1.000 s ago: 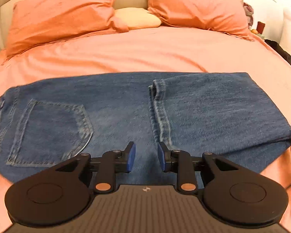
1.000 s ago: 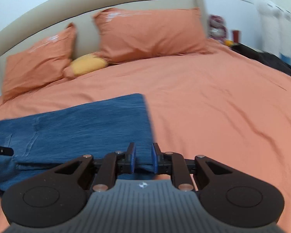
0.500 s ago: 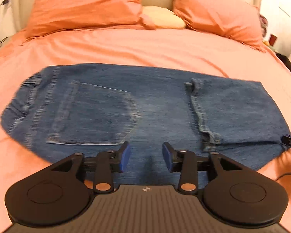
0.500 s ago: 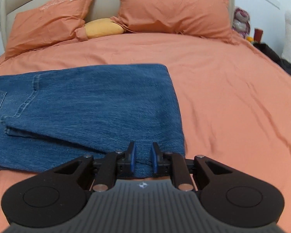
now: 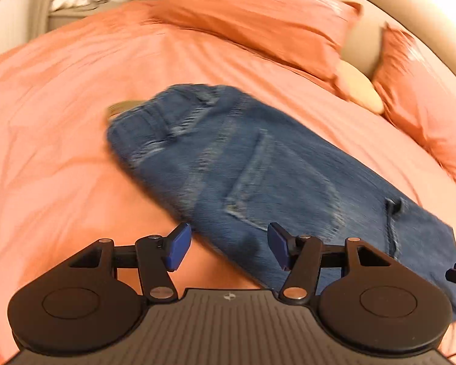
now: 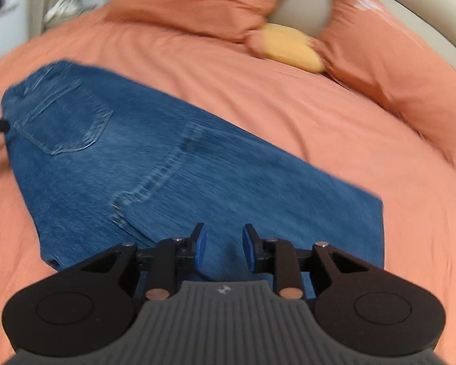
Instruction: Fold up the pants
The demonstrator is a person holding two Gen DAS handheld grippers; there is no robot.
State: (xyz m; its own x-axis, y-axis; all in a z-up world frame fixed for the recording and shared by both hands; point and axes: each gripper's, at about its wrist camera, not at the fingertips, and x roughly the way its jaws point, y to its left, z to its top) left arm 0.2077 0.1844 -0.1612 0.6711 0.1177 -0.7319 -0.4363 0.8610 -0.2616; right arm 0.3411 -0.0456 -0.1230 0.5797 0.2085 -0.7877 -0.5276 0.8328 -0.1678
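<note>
Blue pads of the left tool are spreading wide above the near edge of the folded jeans, pinching nothing. Right tool is opening too, empty, over the denim, which lies diagonally on the orange bed; pillows sit beyond.

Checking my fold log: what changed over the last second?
The right gripper let go of the jeans' folded edge; its jaws are opening. The left gripper is opening too, empty. Both views swung sideways. The jeans stay folded on the orange bedspread.
</note>
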